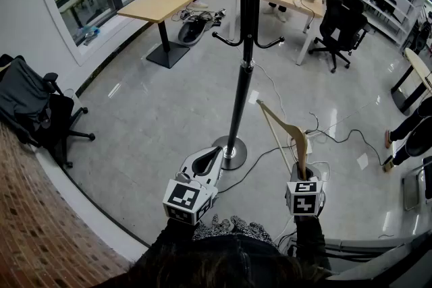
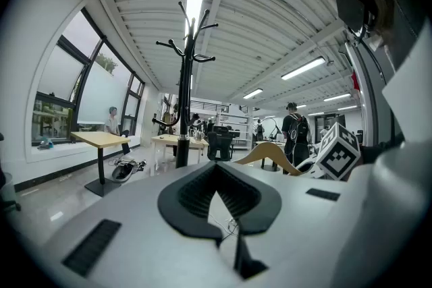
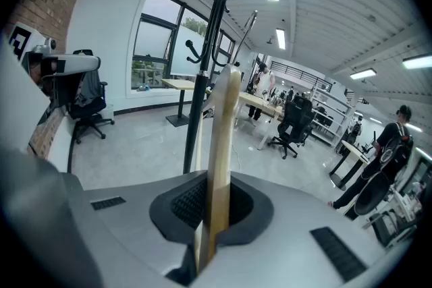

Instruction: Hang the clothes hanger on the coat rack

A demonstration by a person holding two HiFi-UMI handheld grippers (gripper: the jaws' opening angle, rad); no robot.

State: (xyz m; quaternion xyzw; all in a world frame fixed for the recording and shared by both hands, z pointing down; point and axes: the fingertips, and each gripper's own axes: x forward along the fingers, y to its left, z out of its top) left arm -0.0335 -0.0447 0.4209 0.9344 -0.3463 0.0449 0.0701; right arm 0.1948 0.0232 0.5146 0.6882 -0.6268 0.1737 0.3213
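Right gripper [image 1: 302, 175] has its jaws pinched tight on one end of the wooden hanger [image 1: 289, 126]. The hanger stands up out of the jaws and leans toward the coat rack [image 1: 240, 88]. Holding it by the low end seems deliberate: it leaves the upper part free to reach up to a peg. In the right gripper view the wood runs straight up between the jaws with the rack's pole just behind it, so the aim looks lined up. The hanger is not yet on anything. It sits near the pole but well below the lower hooks [image 1: 247, 44], so the lift is still to come.

Left gripper [image 1: 214, 153] has its jaws together with nothing between them. It is held low, pointing at the rack's base [image 1: 233, 153], probably just kept out of the way.
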